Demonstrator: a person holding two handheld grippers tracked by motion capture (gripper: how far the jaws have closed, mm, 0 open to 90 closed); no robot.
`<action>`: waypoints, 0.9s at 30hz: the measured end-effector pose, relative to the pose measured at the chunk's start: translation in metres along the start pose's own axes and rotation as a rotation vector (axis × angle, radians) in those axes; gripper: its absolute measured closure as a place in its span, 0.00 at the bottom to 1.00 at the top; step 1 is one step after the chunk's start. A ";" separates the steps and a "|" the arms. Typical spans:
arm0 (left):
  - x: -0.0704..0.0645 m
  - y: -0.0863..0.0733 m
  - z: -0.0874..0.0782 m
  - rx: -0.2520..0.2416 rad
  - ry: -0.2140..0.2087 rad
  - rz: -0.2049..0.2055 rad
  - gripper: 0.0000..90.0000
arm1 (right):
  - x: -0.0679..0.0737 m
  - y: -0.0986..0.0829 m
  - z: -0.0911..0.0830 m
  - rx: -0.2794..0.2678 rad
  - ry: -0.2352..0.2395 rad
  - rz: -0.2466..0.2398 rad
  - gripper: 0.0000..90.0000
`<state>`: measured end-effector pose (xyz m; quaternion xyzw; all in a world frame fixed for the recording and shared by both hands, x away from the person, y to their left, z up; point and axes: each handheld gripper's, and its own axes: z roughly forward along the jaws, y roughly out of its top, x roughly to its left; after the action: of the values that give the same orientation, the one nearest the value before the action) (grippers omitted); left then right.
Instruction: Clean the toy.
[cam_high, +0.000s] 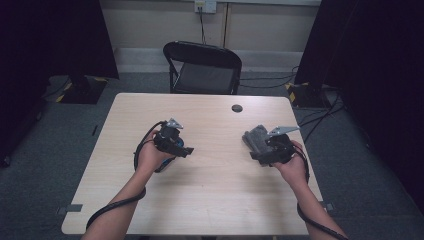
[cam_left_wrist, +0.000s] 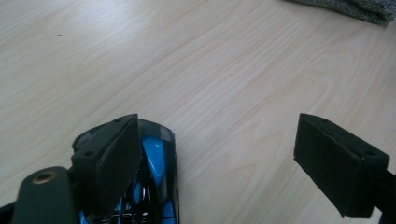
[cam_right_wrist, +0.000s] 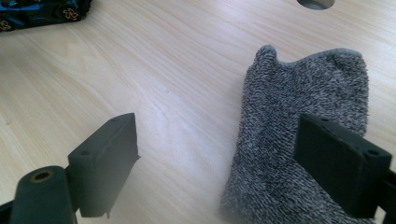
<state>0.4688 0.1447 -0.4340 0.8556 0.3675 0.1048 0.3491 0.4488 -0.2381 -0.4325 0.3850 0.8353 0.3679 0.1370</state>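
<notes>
Black jaws of the right gripper (cam_right_wrist: 215, 163) stand wide apart, one pad over the near end of the grey terry cloth (cam_right_wrist: 299, 140), which lies flat on the wooden table (cam_right_wrist: 177, 70) near its round cable hole (cam_right_wrist: 316, 3). Away from that hole, the left gripper (cam_left_wrist: 217, 163) is likewise spread, holding nothing, one jaw over the blue-and-black toy car (cam_left_wrist: 156, 186). To pick up the cloth cleanly, I would bring both right jaws astride its edge, press down to gather a fold, then close.

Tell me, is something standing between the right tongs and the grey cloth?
Nothing visible does. The right tongs are open, and the grey cloth already lies partly between the jaws on the bare table.
</notes>
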 end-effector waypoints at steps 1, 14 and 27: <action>-0.001 0.000 0.000 0.003 -0.003 0.007 0.16 | 0.001 0.000 0.000 -0.003 0.002 -0.002 0.15; -0.011 -0.005 0.001 -0.024 -0.025 0.009 0.16 | 0.012 0.000 0.004 0.001 0.039 -0.021 0.15; -0.022 -0.012 -0.002 -0.041 -0.061 0.023 0.16 | 0.024 -0.001 0.008 0.007 0.081 -0.040 0.15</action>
<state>0.4462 0.1361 -0.4387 0.8552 0.3447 0.0901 0.3763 0.4367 -0.2168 -0.4369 0.3536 0.8488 0.3776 0.1092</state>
